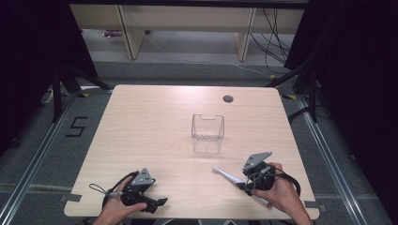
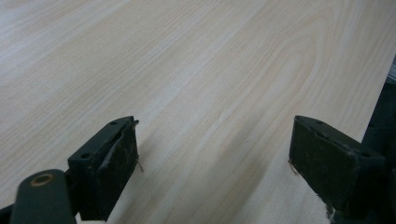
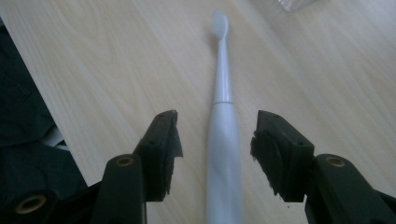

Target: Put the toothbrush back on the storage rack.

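A white toothbrush (image 3: 223,135) lies flat on the wooden table (image 1: 155,122) near its right front edge, brush head pointing toward the clear plastic container (image 1: 207,133) at the table's centre. The right gripper (image 3: 215,140) straddles the handle, its jaws apart on either side with a gap to each pad. The left gripper (image 2: 212,154) rests near the left front edge, jaws wide apart over bare wood.
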Tool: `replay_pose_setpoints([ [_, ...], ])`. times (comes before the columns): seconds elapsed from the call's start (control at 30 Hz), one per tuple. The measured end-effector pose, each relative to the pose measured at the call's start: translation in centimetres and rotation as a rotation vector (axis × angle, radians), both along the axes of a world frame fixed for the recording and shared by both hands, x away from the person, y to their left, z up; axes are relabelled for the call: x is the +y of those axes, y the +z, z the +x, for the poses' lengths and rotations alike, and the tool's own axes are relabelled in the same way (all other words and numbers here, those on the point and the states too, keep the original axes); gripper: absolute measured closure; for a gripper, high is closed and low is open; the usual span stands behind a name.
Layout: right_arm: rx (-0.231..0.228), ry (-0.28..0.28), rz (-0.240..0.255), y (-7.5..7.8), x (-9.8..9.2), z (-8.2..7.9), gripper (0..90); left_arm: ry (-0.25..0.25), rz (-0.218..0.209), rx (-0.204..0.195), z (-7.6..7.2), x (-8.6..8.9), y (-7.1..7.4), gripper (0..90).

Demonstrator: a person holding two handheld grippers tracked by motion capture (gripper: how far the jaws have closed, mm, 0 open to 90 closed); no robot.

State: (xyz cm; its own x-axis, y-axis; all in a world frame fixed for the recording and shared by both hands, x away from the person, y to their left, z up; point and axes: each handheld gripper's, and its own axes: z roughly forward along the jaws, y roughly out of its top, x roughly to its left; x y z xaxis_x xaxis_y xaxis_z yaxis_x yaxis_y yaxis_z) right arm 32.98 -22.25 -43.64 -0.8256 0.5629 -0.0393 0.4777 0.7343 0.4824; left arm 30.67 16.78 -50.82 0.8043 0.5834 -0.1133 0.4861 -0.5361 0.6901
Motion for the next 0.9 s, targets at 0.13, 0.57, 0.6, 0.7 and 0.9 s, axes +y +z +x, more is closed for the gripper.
replay_pose_setpoints([
  [0.13, 0.043, -0.002, -0.043, -0.6, 0.3, 0.2, 52.3, -0.001, 0.002, 0.003, 0.1, -0.1, 0.0, 14.9],
  [0.57, 0.113, -0.001, -0.141, -1.5, 0.7, 1.3, 57.6, -0.001, 0.001, 0.005, 0.0, -0.1, 0.0, 14.9],
  [0.6, 0.113, -0.001, -0.141, -1.5, 0.7, 1.3, 57.6, -0.001, 0.001, 0.005, 0.0, -0.1, 0.0, 14.9],
  [0.7, 0.127, 0.002, -0.168, -1.9, 0.9, 1.6, 58.6, -0.001, 0.001, 0.005, 0.0, -0.1, 0.0, 14.9],
  [0.9, 0.128, 0.016, -0.204, -2.1, 0.9, 2.1, 59.4, -0.001, 0.002, 0.004, 0.0, -0.1, 0.0, 14.9],
])
